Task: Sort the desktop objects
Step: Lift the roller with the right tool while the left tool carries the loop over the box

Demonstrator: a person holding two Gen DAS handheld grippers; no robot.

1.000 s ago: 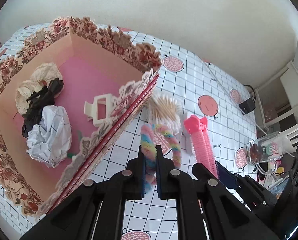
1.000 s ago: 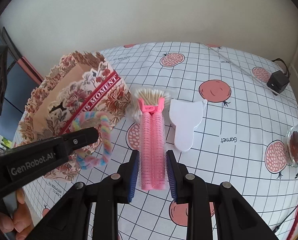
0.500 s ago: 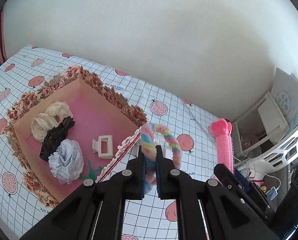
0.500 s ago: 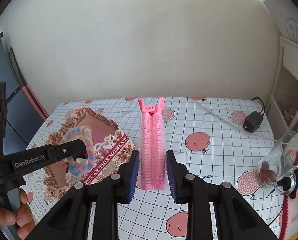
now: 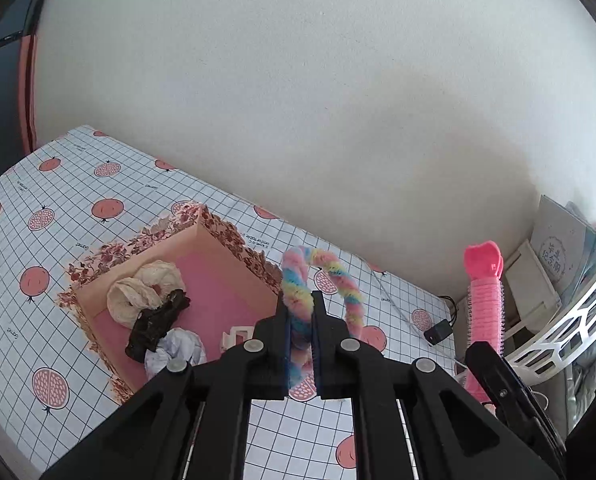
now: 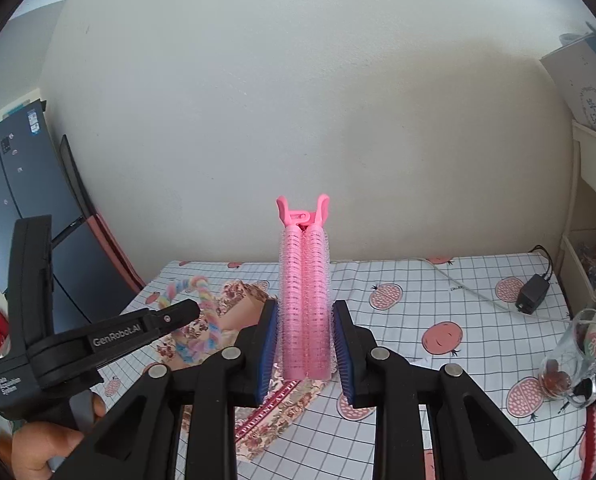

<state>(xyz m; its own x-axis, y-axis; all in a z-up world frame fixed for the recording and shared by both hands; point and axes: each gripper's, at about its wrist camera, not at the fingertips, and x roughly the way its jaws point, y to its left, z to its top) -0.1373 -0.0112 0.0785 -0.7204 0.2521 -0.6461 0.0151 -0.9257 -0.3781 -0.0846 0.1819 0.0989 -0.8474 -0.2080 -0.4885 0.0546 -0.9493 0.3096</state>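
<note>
The left gripper [image 5: 301,338] has its 2 fingers clenched on the rainbow chenille loop [image 5: 322,292], pinching 1 leg of it low down so the arch of the loop stands up and away past the tips. The right gripper [image 6: 305,344] has its 2 fingers grasping the pink hair-roller clip [image 6: 305,300] near its lower end; the clip's long axis runs straight out along the fingers, hinge end farthest from them.

Taking the floral box [image 5: 233,240] as the landmark: in the left wrist view the open box lies below and just left of the left fingers, its near wall partly hidden behind the jaws. Inside it sit a white claw clip [image 5: 233,336], a pale grey scrunchie [image 5: 177,350], a black scrunchie [image 5: 155,326] and a cream lace scrunchie [image 5: 141,292]. The right gripper and its clip are to the right of the box, well apart from it.

In the right wrist view the box [image 6: 237,300] shows below and left of the right fingers, with the left gripper [image 6: 191,312] between. Judging from this, the left hand is nearer the box, so the loop has the shorter drop; the clip must cross leftward and tip its long axis down to fit. Beyond the box, the checked tablecloth [image 6: 418,280] runs to the wall.
</note>
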